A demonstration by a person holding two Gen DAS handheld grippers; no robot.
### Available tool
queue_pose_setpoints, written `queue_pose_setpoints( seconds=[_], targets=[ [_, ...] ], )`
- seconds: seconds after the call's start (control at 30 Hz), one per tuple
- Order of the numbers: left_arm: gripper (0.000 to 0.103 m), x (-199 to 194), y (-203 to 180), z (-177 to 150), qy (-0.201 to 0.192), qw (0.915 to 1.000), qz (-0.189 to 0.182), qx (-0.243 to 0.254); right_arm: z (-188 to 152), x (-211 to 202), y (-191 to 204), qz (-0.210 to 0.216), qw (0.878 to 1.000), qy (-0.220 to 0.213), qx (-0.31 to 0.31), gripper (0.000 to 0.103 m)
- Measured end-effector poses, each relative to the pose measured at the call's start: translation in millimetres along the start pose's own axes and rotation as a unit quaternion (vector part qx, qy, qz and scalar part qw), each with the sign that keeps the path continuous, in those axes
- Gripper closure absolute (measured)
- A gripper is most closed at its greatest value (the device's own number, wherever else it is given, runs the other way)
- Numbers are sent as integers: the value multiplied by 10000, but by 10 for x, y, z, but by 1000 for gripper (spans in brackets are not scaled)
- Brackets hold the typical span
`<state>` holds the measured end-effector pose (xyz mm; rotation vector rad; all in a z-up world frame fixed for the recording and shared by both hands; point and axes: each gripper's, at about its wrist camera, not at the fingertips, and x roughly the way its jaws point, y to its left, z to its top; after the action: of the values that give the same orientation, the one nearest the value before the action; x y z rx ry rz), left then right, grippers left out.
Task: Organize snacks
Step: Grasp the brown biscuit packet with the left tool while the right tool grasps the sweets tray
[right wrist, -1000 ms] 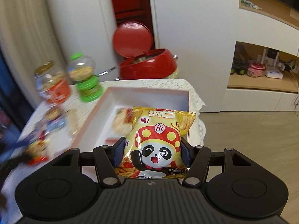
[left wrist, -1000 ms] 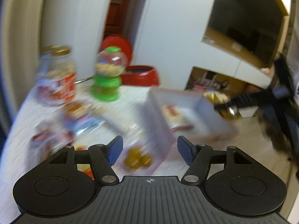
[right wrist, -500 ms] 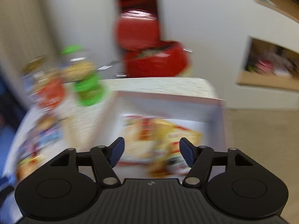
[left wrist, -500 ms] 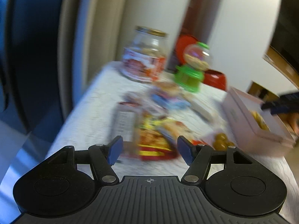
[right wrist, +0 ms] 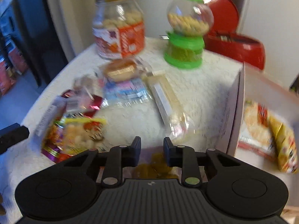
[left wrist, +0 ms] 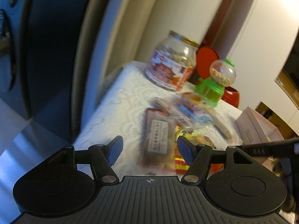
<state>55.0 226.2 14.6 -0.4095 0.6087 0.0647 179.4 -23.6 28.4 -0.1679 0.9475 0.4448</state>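
Step in hand: next pickup. Left gripper (left wrist: 149,149) wide, empty, over brown packet (left wrist: 158,141) on table (left wrist: 115,100). Right gripper (right wrist: 150,150) narrow, over amber sweets (right wrist: 155,166), grip unclear. Box (right wrist: 233,112) at right holds two bags. Next: descend, close.

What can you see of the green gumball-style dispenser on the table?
The green gumball-style dispenser has a clear globe, roughly half full of pale yellowish pieces, on a bright green plastic base with a green cap on top; a thin metal piece sticks out at its left. It stands upright near the back of the white textured tablecloth, right of the glass jar and in front of the red lidded bin. Motion blur hides finer detail. Nothing seems to touch it but the cloth; both grippers are away from it.
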Motion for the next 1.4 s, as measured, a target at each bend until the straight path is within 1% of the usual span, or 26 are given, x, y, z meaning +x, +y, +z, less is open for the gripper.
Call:
queue_pose_setpoints(
  seconds=[0.07,0.1,0.17,0.23,0.3,0.4,0.43,0.47,0.53,0.57,0.6,0.67,0.73,0.8,0.83,0.93,1.0,1.03,1.07,1.1,1.13,1.17,1.23,1.3,1.37,1.4],
  targets=[
    [33,171,-57,36,112,9998,-7,150,-144,-113,-15,101,9999,-51,-82,79],
    [33,250,-108,48,148,9995,3,272,-226,-163,-13,226,9997,-38,-84,79],
    [40,334,-215,37,110,9984,31,553,-413,-302,-44,521,9986,19,-99,79],
    [40,357,-337,1,101,9961,97,871,-576,-418,-77,716,9973,75,-135,79],
    [43,327,-440,-63,148,9932,-17,1157,-757,-555,-141,884,9958,74,-206,79],
    [53,261,-560,-177,285,9883,-274,1473,-972,-716,-251,910,9955,1,-282,79],
    [54,229,-601,-227,327,9862,-360,1582,-1042,-760,-296,898,9955,-37,-307,79],
    [57,198,-629,-265,335,9847,-404,1663,-1105,-799,-335,875,9956,-80,-324,77],
    [57,126,-672,-338,391,9819,-477,1791,-1210,-865,-412,737,9966,-168,-331,64],
    [58,87,-688,-369,414,9807,-494,1844,-1251,-873,-449,569,9977,-186,-332,44],
    [58,44,-703,-405,475,9795,-539,1882,-1295,-874,-495,401,9985,-218,-308,38],
    [58,-58,-725,-482,561,9774,-641,1936,-1385,-898,-598,260,9990,-293,-212,35],
    [60,-179,-752,-557,630,9754,-736,1982,-1441,-923,-680,197,9991,-359,-144,35],
    [63,-313,-790,-624,660,9739,-875,1989,-1493,-959,-702,135,9990,-409,-114,33],
    [66,-358,-824,-638,668,9732,-953,1981,-1505,-960,-724,139,9990,-416,-76,33],
    [65,-463,-902,-668,640,9714,-1158,1973,-1531,-975,-729,216,9988,-445,-24,33],
    [63,-472,-992,-679,563,9694,-1049,2146,-1569,-999,-704,239,9986,-479,-27,33],
    [62,-459,-1036,-693,523,9681,-805,2313,-1598,-1016,-693,257,9985,-492,-22,33],
    [62,-432,-1065,-702,484,9673,-505,2440,-1628,-1044,-687,267,9984,-494,-16,33],
    [62,-412,-1077,-700,437,9669,-289,2499,-1660,-1071,-679,260,9983,-512,-24,32],
    [62,-389,-1057,-688,390,9683,-89,2466,-1674,-1082,-664,244,9983,-527,-47,32],
    [62,-377,-1015,-664,372,9713,14,2350,-1703,-1104,-654,217,9982,-546,-87,31],
    [63,-385,-896,-599,318,9781,55,2057,-1752,-1139,-646,134,9980,-597,-148,29],
    [63,-405,-826,-553,350,9816,-125,1873,-1792,-1155,-677,89,9977,-653,-141,25],
    [63,-380,-843,-535,442,9805,-323,1887,-1819,-1138,-738,134,9976,-686,20,21],
    [63,-351,-876,-539,476,9784,-338,1981,-1821,-1135,-760,170,9973,-706,79,20]
  ],
)
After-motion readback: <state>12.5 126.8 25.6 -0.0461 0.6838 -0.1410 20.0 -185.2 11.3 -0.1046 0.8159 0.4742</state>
